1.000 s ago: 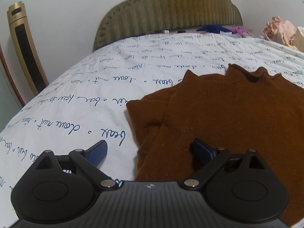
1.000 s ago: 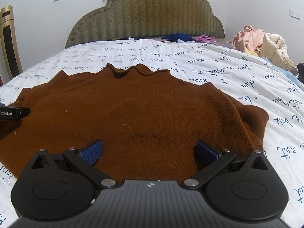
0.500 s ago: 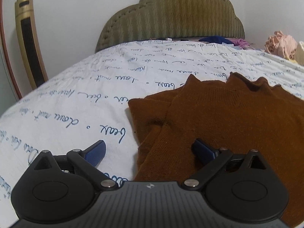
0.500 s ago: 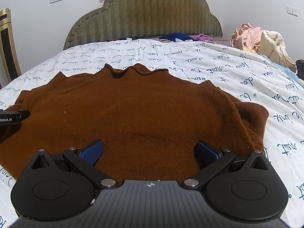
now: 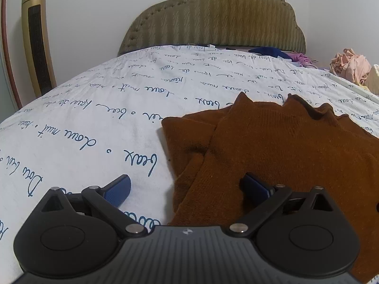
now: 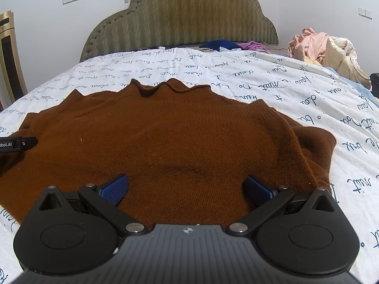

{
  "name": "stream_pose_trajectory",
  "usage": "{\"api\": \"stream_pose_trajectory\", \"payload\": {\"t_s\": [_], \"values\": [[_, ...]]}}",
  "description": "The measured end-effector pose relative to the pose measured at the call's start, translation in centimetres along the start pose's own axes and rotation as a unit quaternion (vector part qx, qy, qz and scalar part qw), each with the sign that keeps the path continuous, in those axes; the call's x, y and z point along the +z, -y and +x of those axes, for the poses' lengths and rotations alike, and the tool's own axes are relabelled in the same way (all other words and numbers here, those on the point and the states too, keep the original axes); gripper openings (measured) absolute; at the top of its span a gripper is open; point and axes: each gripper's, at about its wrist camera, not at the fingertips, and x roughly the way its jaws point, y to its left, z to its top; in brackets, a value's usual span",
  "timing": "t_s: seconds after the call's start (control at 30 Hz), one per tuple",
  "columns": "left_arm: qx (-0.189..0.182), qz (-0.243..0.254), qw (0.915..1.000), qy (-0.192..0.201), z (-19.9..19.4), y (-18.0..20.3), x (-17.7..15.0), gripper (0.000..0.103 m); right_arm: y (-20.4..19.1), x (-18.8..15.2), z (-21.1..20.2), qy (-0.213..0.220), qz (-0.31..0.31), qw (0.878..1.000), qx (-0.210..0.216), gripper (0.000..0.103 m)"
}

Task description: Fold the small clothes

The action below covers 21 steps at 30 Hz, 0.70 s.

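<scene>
Both hand-held grippers gape wide: left hand-held gripper [image 5: 187, 189] straddles the brown sweater [image 5: 284, 156] edge on the bed [image 5: 94, 123]; right hand-held gripper [image 6: 187, 187] hovers over it.

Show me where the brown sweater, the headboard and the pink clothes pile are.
sweater [image 6: 170, 142]: right wrist view, middle of its front panel.
headboard [image 6: 184, 21]: right wrist view, centre of the padded face.
pink clothes pile [image 6: 312, 45]: right wrist view, pink fabric at the heap's top.
</scene>
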Motion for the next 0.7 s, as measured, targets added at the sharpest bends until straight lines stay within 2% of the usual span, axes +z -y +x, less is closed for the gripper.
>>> {"api": "stream_pose_trajectory", "payload": {"t_s": [0.2,0.3,0.4,0.5,0.6,0.7], "values": [[-0.002,-0.001,1.0000,-0.001,-0.1,-0.1,0.1,0.102,-0.4,0.2,-0.2,-0.005,-0.007,1.000,-0.013,0.103],[-0.020,-0.009,0.9997,-0.015,-0.5,-0.9,0.8,0.102,-1.0,0.4,-1.1,0.000,0.014,1.000,-0.024,0.103],[-0.050,-0.012,0.9984,-0.022,-1.5,-2.0,2.0,0.102,-1.9,0.6,-2.5,0.010,0.022,1.000,0.004,0.103],[-0.059,0.000,0.9982,-0.011,-2.4,-3.2,3.3,0.102,-3.5,1.1,-4.0,0.023,0.008,0.999,0.028,0.103],[-0.073,0.031,0.9968,-0.013,-2.5,-4.2,4.5,0.102,-5.6,1.4,-5.3,0.035,-0.023,0.997,0.064,0.103],[-0.094,0.045,0.9939,-0.039,-1.5,-5.1,5.2,0.102,-8.4,1.3,-6.5,0.042,-0.071,0.993,0.090,0.103]]}}
